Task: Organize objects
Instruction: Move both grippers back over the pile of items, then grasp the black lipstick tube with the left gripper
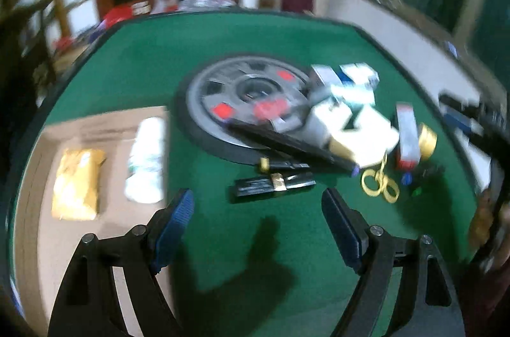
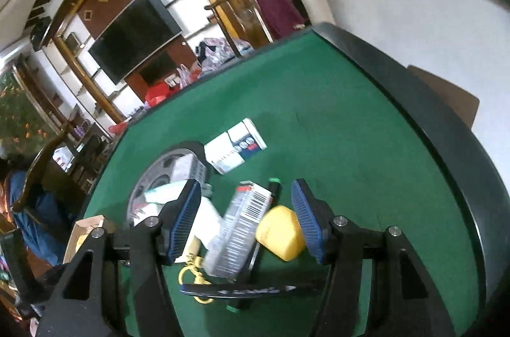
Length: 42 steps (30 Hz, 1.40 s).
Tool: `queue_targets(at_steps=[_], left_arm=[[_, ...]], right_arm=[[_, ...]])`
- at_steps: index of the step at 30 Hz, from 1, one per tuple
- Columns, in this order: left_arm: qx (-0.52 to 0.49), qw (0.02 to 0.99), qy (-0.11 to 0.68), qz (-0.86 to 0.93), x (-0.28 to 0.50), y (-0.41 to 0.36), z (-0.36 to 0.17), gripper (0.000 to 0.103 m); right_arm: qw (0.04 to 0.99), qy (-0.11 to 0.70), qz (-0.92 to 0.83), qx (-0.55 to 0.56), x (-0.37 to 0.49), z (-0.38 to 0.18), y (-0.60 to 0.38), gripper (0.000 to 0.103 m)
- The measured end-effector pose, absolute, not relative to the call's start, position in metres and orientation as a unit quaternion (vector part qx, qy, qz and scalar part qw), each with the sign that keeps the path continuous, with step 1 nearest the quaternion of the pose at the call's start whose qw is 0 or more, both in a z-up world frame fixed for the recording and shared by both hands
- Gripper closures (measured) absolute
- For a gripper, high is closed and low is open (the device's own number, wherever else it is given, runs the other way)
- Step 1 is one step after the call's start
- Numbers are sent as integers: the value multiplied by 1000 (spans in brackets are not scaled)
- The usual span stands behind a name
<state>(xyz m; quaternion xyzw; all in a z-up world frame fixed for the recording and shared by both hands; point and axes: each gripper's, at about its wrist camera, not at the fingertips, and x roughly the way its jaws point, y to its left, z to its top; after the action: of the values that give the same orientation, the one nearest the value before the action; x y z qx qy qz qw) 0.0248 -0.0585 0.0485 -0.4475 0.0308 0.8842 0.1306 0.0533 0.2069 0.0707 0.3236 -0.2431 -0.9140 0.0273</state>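
Green felt covers the desk [image 1: 153, 56], which has a dark raised rim. On it lies a loose heap of white cardboard boxes [image 1: 347, 120] spilling off a grey round disc with red patches [image 1: 242, 101], with gold-handled scissors [image 1: 379, 181], a long black flat bar [image 1: 287, 146] and a yellow rounded block [image 2: 280, 232] close by. A white and blue box [image 2: 236, 146] lies apart, farther across the felt. At the left sits a shallow cardboard tray [image 1: 35, 203] holding a gold packet [image 1: 76, 184] and a white bottle [image 1: 146, 158]. Over bare felt, the left hand-held gripper [image 1: 258, 219] is spread and empty. The right hand-held gripper [image 2: 245, 209] is also spread, above a barcoded box [image 2: 239, 235], gripping nothing.
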Motion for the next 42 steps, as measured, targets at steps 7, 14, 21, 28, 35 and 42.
queue_targets(at_steps=[7,14,21,28,35,42], left_arm=[[-448,144,175,865,11,-15,14,26],[-445,174,187,859,23,-12,26,75],[-453,201,158,854,37,-16,33,83],[-439,205,207,850,34,13,18,62],[-457,219,141,850,31,5,17,89],[-453,219,22,864,61,-49,39,89]], right_arm=[[37,-254,-901,349,46,60,205,45],[39,-234,-902,360,45,57,196,45],[36,-235,-903,358,46,57,198,45],[35,-235,-905,352,47,59,199,45],[41,-223,-913,339,49,66,199,45],[68,-206,-916,337,48,69,187,45]])
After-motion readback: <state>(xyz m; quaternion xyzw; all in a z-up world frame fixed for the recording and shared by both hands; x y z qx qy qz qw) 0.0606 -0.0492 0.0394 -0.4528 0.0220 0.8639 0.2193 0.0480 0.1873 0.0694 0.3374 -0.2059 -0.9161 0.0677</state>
